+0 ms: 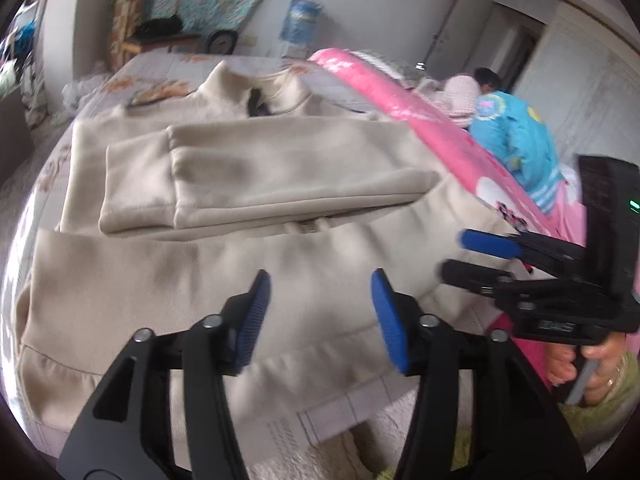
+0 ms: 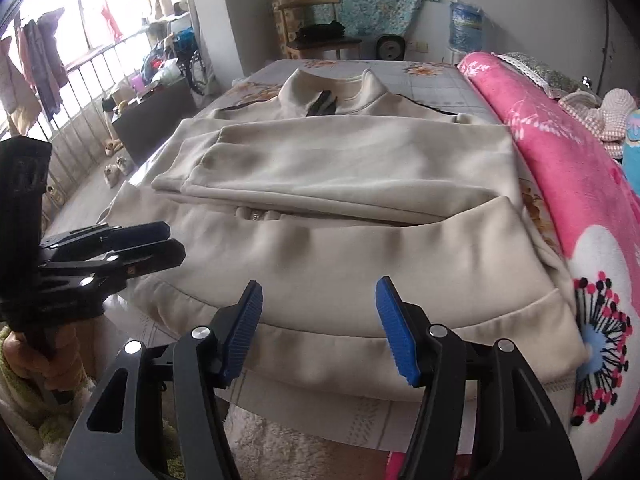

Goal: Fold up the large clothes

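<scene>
Cream sweatshirt lies flat on the bed, sleeves folded across the chest. Left gripper and right gripper hover spread, empty, over the hem. Next, I'd guess: pinch the hem, fold it toward the collar.

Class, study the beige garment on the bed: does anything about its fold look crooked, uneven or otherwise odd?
Mostly tidy. The beige garment has both sleeves folded across the chest, but their cuffs are staggered, not stacked. A small zipper pull pokes out beneath them. The hem overhangs the bed's near edge. Both tongs hang open, holding nothing.
</scene>
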Action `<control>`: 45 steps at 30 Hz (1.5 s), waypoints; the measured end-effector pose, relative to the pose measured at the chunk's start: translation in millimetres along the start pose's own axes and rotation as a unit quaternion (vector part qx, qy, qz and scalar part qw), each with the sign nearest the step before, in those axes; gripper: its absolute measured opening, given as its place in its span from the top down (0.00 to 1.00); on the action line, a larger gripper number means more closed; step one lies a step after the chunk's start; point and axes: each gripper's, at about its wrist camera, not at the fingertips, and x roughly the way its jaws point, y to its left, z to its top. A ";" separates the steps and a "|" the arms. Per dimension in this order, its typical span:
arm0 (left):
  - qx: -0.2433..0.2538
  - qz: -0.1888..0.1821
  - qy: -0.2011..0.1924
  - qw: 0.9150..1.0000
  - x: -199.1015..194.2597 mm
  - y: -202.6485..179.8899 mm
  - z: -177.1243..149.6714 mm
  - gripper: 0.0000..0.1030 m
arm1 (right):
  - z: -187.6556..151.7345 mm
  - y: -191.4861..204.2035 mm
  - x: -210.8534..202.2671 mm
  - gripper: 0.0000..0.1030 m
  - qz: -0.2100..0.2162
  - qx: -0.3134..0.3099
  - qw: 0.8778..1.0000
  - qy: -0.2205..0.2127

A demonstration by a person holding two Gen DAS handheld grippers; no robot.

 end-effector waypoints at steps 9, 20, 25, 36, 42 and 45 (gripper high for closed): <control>0.046 0.063 0.039 0.996 23.0 -8.4 -12.9 0.32 | -4.6 15.2 29.1 0.38 -0.023 -0.031 0.999 0.033; -0.004 0.105 0.029 0.994 27.5 28.7 9.4 0.27 | 25.2 2.7 37.3 0.25 -0.055 0.024 0.998 0.001; -0.014 0.114 0.035 0.993 36.5 34.0 9.4 0.19 | 24.4 -7.4 63.0 0.13 -0.071 0.041 0.995 0.053; 0.003 0.151 0.048 0.987 47.1 22.7 9.4 0.11 | 22.8 -5.3 65.7 0.06 -0.092 0.037 0.992 0.073; 0.001 0.153 0.055 0.987 49.3 21.6 10.3 0.08 | 23.4 -5.7 66.8 0.06 -0.095 0.039 0.991 0.081; -0.002 0.156 0.056 0.986 50.0 21.2 10.5 0.08 | 24.2 -5.7 67.4 0.06 -0.096 0.043 0.991 0.085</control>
